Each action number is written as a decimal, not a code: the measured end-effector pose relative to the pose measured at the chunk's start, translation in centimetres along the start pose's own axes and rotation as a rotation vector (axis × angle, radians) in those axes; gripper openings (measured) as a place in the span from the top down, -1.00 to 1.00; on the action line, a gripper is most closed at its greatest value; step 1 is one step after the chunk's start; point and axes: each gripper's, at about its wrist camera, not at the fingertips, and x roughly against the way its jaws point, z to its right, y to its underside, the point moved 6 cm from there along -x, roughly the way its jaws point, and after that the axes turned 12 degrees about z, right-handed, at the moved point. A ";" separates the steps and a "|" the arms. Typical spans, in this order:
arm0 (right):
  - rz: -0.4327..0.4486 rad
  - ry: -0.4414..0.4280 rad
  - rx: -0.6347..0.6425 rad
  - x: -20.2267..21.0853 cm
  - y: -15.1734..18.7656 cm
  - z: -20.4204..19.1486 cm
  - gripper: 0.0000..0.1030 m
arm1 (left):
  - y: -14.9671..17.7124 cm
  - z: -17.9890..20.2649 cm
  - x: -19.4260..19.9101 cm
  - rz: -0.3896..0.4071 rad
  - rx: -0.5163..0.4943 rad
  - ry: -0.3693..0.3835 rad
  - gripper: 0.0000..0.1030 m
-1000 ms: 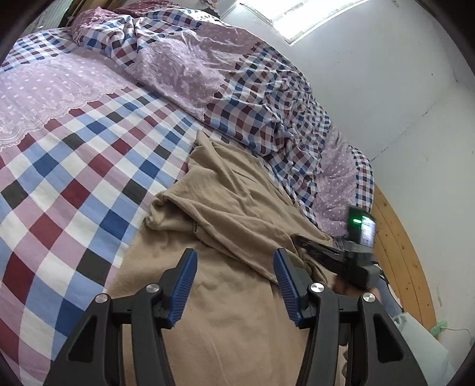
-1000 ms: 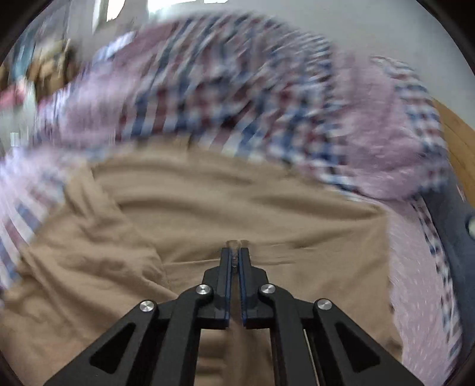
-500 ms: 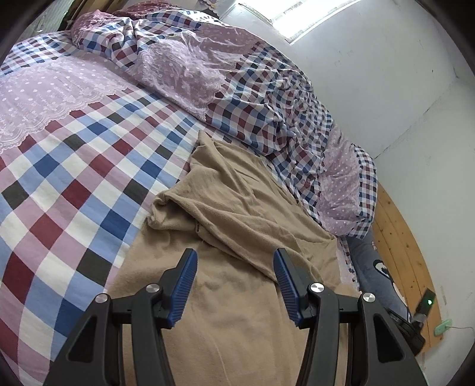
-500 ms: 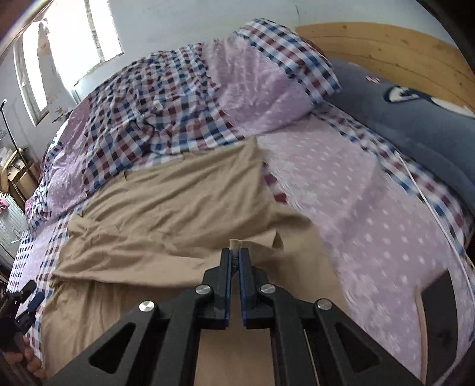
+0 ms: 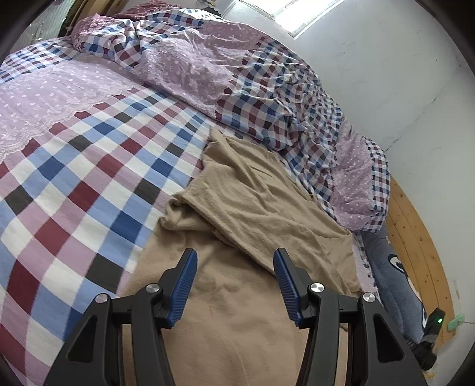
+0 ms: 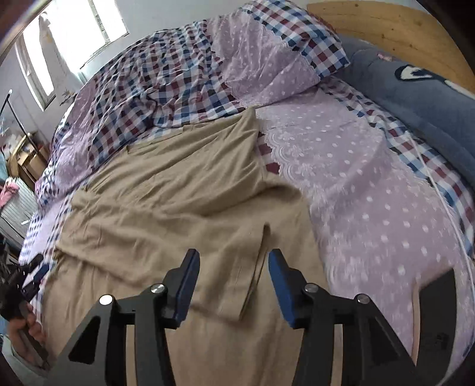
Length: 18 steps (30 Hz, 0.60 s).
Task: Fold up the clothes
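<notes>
Tan garment (image 6: 178, 207) soft, creased, part folded on checked bedsheet (image 5: 74, 184), left gripper (image 5: 234, 264) agape, right gripper (image 6: 231, 264) opening, empty.

Black grippers (image 5: 234, 268), ribbed blue pads (image 6: 187, 285)

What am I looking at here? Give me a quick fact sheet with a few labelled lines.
place: bed with checked sheet
garment: tan cloth, partly folded, wrinkled, lying on the bed
left hand-held gripper: open above the cloth, holding nothing
right hand-held gripper: jaws opening, cloth fold below, nothing gripped
nearby: rumpled duvet, blue pillow, wooden headboard
</notes>
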 end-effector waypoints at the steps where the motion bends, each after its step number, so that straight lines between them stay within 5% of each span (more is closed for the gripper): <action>1: -0.014 -0.004 -0.012 -1.0 -0.4 0.3 -0.01 | -0.3 -0.2 0.0 0.004 -0.014 -0.010 -0.10; 11: -0.068 -0.008 -0.041 -6.2 0.1 1.3 -0.01 | -4.4 -4.3 0.0 0.031 -0.008 -0.014 -0.10; 18: -0.072 -0.014 -0.012 -7.0 0.3 1.1 0.10 | -3.8 -3.9 -3.8 -0.074 -0.039 0.050 -0.10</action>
